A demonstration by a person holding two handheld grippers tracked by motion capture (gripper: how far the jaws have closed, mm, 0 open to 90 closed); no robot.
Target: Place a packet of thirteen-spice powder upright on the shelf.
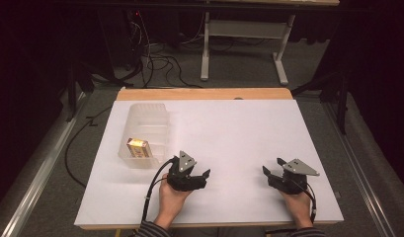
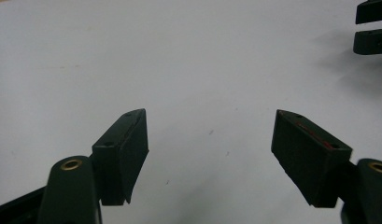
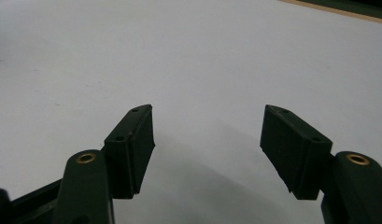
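Two hands come in from the near edge of the table (image 1: 229,133), each holding a gripper low over the white top; the left gripper (image 1: 205,174) sits left of the middle, its fingers (image 2: 125,149) apart with bare white surface between them and nothing clamped; in its own view the tips of the other gripper show at the upper right corner; the right gripper (image 1: 267,172) rests well apart from it toward the right side, its fingers (image 3: 132,144) likewise spread over bare surface, holding nothing; both grippers point toward each other across the gap between them; a black cable trails from each back past the wrist to the near edge; farther off and to the left, just beyond the left gripper, stands a clear plastic bin (image 1: 145,116), long side running away from the person; a small yellow box (image 1: 138,146) lies inside it at its near end, apart from both grippers; past the far wooden edge, grey floor with loose cables and a white frame.
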